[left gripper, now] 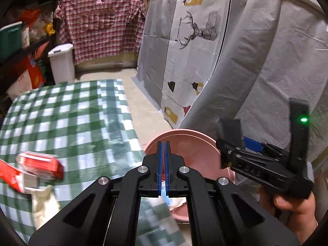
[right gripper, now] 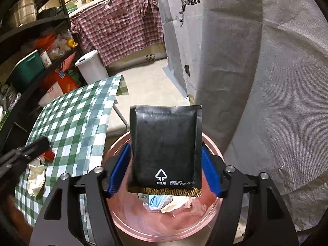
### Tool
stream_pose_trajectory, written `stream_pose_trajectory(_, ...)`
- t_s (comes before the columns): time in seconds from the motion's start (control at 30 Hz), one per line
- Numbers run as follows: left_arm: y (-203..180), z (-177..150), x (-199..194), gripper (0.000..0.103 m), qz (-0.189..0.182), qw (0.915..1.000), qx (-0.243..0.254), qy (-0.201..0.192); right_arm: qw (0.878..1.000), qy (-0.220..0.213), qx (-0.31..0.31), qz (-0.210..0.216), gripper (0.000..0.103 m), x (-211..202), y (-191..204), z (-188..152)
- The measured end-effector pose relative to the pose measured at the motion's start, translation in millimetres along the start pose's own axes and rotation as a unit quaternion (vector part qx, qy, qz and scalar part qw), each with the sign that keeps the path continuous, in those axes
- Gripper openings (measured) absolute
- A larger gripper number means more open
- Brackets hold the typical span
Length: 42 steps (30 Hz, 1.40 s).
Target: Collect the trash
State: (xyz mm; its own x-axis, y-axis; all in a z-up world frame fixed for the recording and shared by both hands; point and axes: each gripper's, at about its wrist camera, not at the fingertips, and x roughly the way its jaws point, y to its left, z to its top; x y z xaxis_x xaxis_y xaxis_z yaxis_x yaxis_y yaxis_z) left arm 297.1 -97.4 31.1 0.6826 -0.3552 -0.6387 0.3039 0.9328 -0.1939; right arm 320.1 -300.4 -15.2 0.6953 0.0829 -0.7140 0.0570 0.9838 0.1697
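The right gripper (right gripper: 164, 170) has its fingers (right gripper: 120, 170) spread apart, apparently letting go of the black packet (right gripper: 164, 147) above the pink bin (right gripper: 127, 223). The packet stands upright, its long axis vertical, printed end nearest. The left gripper (left gripper: 163, 168) is closed on a pale scrap (left gripper: 164, 196), beside the checked surface (left gripper: 71, 119).

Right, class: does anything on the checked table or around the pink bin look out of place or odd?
Yes. A crumpled tissue and a red carton still litter the green checked tablecloth. Over the pink bin, a black pouch stands upright between the right hand-held gripper's spread blue fingers.
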Motion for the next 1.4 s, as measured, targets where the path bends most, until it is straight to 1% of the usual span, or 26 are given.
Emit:
stream_pose_trajectory(0.03, 3, 1, -9, 0.001, 0.003, 1.0, 0.004, -0.003, 1.0, -0.001, -0.002, 0.002, 0.072, -1, 1, 0)
stream_pose_trajectory(0.1, 11, 3, -25, 0.001, 0.008, 0.9999, 0.009, -0.007, 1.0, -0.002, -0.005, 0.003, 0.077, -3, 3, -2)
stream_pose_trajectory(0.17, 20, 4, -43, 0.002, 0.015, 0.9997, 0.012, -0.012, 1.0, -0.004, -0.007, 0.004, 0.077, -6, 5, -2)
stream_pose_trajectory(0.2, 25, 5, -49, 0.004, 0.018, 0.9997, 0.011, -0.015, 1.0, -0.005, -0.007, 0.006, 0.077, -8, 6, -3)
stream_pose_trajectory(0.33, 52, 8, -81, 0.004, 0.028, 0.9993, -0.008, -0.023, 1.0, -0.011, -0.011, 0.013, 0.077, -16, 13, -6)
stream_pose_trajectory(0.43, 76, 9, -102, 0.004, 0.035, 0.9985, -0.031, -0.029, 0.999, -0.019, -0.019, 0.019, 0.074, -23, 22, -7)
stream_pose_trajectory(0.5, 95, 10, -117, 0.004, 0.044, 0.9976, -0.042, -0.032, 0.999, -0.028, -0.029, 0.026, 0.07, -32, 32, -10)
stream_pose_trajectory(0.57, 110, 10, -127, 0.004, 0.058, 0.9968, -0.043, -0.034, 0.998, -0.038, -0.04, 0.033, 0.067, -41, 43, -13)
stream_pose_trajectory(0.63, 125, 9, -137, 0.004, 0.068, 0.9961, -0.043, -0.034, 0.997, -0.045, -0.049, 0.045, 0.063, -49, 53, -17)
stream_pose_trajectory(0.73, 148, 8, -150, 0.004, 0.086, 0.9949, -0.04, -0.034, 0.995, -0.052, -0.053, 0.069, 0.056, -59, 69, -23)
stream_pose_trajectory(0.83, 169, 6, -160, 0.004, 0.103, 0.9931, -0.037, -0.043, 0.992, -0.059, -0.059, 0.09, 0.045, -65, 85, -27)
stream_pose_trajectory(0.9, 185, 2, -165, 0.004, 0.107, 0.9918, -0.05, -0.048, 0.99, -0.064, -0.064, 0.105, 0.031, -68, 97, -32)
stream_pose_trajectory(0.93, 194, -1, -166, 0.004, 0.11, 0.9907, -0.061, -0.052, 0.989, -0.066, -0.067, 0.113, 0.026, -69, 103, -34)
stream_pose_trajectory(0.97, 205, -5, -166, 0.004, 0.109, 0.9894, -0.079, -0.053, 0.988, -0.066, -0.071, 0.123, 0.02, -70, 111, -36)
stream_pose_trajectory(1.0, 214, -9, -166, 0.004, 0.105, 0.9884, -0.097, -0.051, 0.986, -0.066, -0.073, 0.131, 0.017, -70, 119, -39)
stream_pose_trajectory(1.07, 228, -14, -164, 0.004, 0.099, 0.9864, -0.123, -0.045, 0.983, -0.063, -0.08, 0.151, 0.015, -69, 136, -45)
stream_pose_trajectory(1.1, 231, -15, -163, 0.004, 0.1, 0.9859, -0.126, -0.044, 0.982, -0.062, -0.085, 0.158, 0.015, -69, 145, -48)
stream_pose_trajectory(1.23, 244, -19, -163, 0.004, 0.11, 0.9854, -0.122, -0.043, 0.975, -0.052, -0.108, 0.186, 0.015, -62, 177, -61)
stream_pose_trajectory(1.27, 248, -20, -163, 0.004, 0.11, 0.9854, -0.124, -0.041, 0.973, -0.047, -0.113, 0.194, 0.018, -59, 186, -65)
stream_pose_trajectory(1.4, 258, -22, -159, 0.004, 0.113, 0.9862, -0.117, -0.033, 0.964, -0.028, -0.131, 0.228, 0.02, -52, 219, -77)
